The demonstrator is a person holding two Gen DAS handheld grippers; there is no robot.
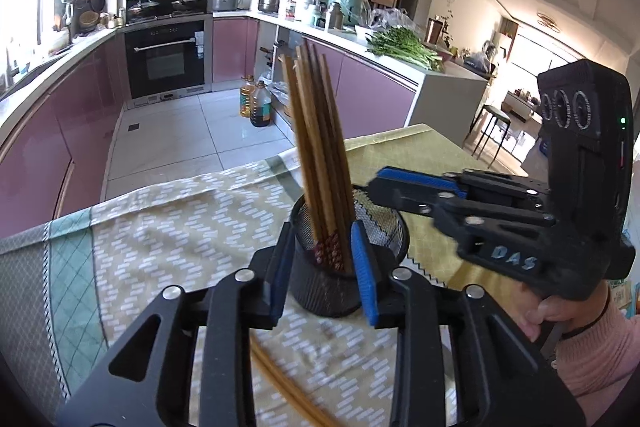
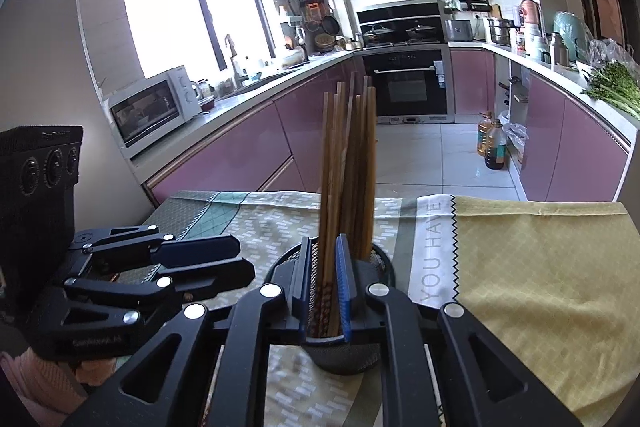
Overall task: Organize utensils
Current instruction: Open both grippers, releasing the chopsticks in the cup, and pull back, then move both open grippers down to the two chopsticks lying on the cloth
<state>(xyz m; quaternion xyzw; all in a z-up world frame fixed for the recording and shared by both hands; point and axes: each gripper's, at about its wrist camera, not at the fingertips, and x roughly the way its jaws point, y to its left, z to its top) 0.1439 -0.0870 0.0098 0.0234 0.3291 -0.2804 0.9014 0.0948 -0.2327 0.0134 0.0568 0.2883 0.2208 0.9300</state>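
A black mesh cup (image 1: 320, 291) stands on the patterned tablecloth (image 1: 172, 227) and holds several brown wooden chopsticks (image 1: 316, 147). My left gripper (image 1: 324, 267) is open, with its blue pads on either side of the cup's near rim and the chopstick ends. My right gripper (image 2: 325, 283) also shows in the left wrist view (image 1: 400, 187), reaching to the cup's far rim. It is shut on a few of the chopsticks (image 2: 328, 187) that stand in the cup (image 2: 344, 355). Loose chopsticks (image 1: 288, 391) lie on the cloth under my left gripper.
The table (image 2: 540, 267) is covered by a yellow cloth (image 2: 540, 307) beside the patterned one. Behind it are a tiled floor, pink kitchen cabinets (image 2: 240, 155), an oven (image 1: 164, 63), oil bottles (image 1: 256, 103) on the floor and greens (image 1: 404, 47) on the counter.
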